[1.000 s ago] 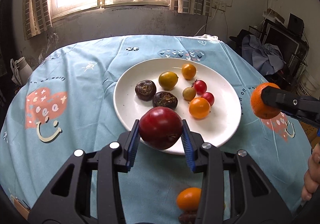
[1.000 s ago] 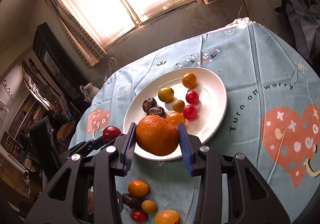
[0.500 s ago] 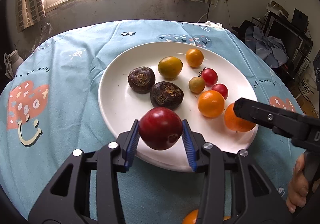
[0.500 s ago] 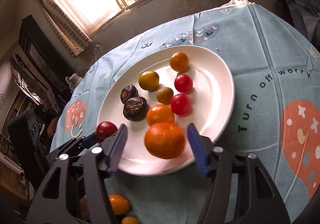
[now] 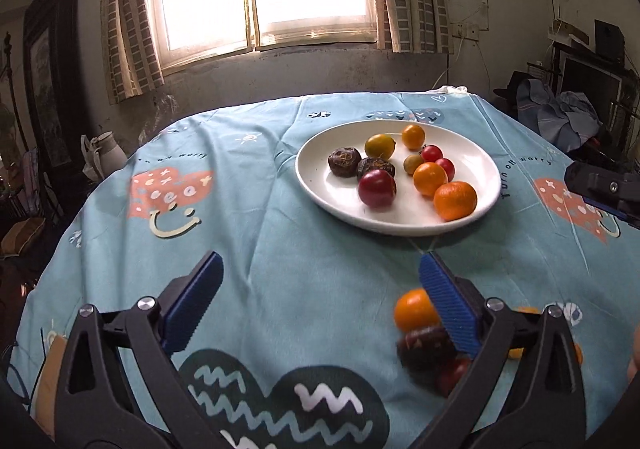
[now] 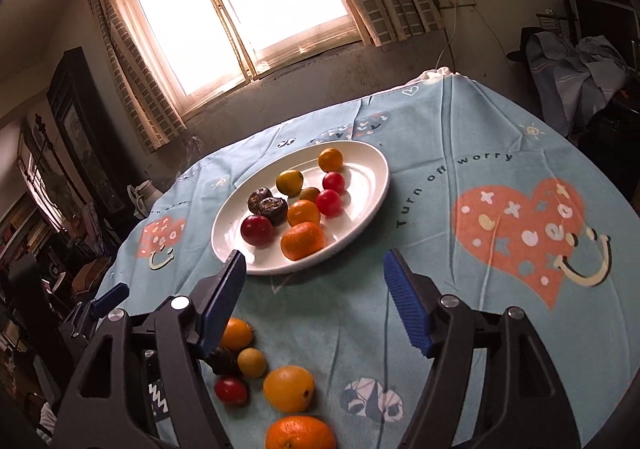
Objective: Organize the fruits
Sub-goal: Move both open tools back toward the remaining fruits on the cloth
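Hovering over the pale blue printed tablecloth [image 5: 304, 289] short of the white oval ceramic plate [image 5: 320, 185], both tools are empty. The left gripper [image 5: 320, 301] has its blue ribbed pads [image 5: 192, 305] spread wide and its jaws are opening, with only cloth between them. The right gripper [image 6: 316, 297] is also parted, jaws opening a little more, nothing between them either.

The plate already carries a glossy dark red round fruit [image 5: 377, 188], a large dimpled orange mandarin [image 5: 455, 200], a smaller smooth orange fruit [image 5: 429, 179], two wrinkled dark brown fruits [image 5: 344, 161], a yellow-green one, a small olive one, two cherry-red ones and a small orange one at the far rim.

What remains is the loose cluster on the cloth nearest the person: in the right wrist view a small orange fruit [image 6: 237, 333], a dark brown wrinkled fruit [image 6: 224, 363], a small yellow fruit [image 6: 252, 363], a small red fruit [image 6: 231, 390], a bigger yellow-orange fruit [image 6: 288, 389] and a dimpled mandarin at the bottom edge [image 6: 300, 435].

That cluster lies below and behind the pads of both tools, under the left gripper's right finger and the right gripper's left finger, so it sits between the two hands. Each tool would probably have to draw back toward the person and dip. The round fruits offer no long axis, so any approach angle should serve.
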Motion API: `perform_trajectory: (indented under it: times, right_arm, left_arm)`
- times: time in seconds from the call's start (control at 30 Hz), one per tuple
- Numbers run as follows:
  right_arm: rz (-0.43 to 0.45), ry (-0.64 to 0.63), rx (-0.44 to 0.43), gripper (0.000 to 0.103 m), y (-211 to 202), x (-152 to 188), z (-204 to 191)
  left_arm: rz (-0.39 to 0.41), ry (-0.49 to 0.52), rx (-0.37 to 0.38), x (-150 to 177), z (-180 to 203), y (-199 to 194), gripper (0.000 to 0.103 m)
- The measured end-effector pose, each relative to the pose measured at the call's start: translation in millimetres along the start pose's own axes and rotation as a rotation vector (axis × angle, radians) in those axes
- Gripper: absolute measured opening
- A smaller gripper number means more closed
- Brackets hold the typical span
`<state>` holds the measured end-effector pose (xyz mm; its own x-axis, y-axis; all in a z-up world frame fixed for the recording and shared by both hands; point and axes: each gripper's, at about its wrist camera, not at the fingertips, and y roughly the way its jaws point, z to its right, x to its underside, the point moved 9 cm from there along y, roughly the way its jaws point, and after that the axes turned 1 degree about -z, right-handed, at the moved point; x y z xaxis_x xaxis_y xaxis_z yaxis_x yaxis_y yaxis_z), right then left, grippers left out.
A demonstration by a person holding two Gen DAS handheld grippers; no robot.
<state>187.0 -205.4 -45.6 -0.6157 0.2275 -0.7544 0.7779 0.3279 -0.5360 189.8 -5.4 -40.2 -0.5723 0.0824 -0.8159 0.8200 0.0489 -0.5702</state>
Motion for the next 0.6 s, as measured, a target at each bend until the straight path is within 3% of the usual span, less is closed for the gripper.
perform_trajectory:
  times: [0.17, 0.27, 0.6]
  right_arm:
    - [0.032, 0.068, -0.034, 0.074, -36, 30, 12]
    - [0.008, 0.044, -0.027, 0.077, -46, 47, 13]
    - [-0.032, -0.086, -0.001, 0.077, -37, 62, -8]
  left_arm:
    - [0.038, -0.010, -0.033, 18, -11, -33, 0.101]
    - [0.009, -0.060, 0.013, 26, -15, -34, 0.101]
    - [-0.011, -0.050, 0.005, 31, -13, -28, 0.101]
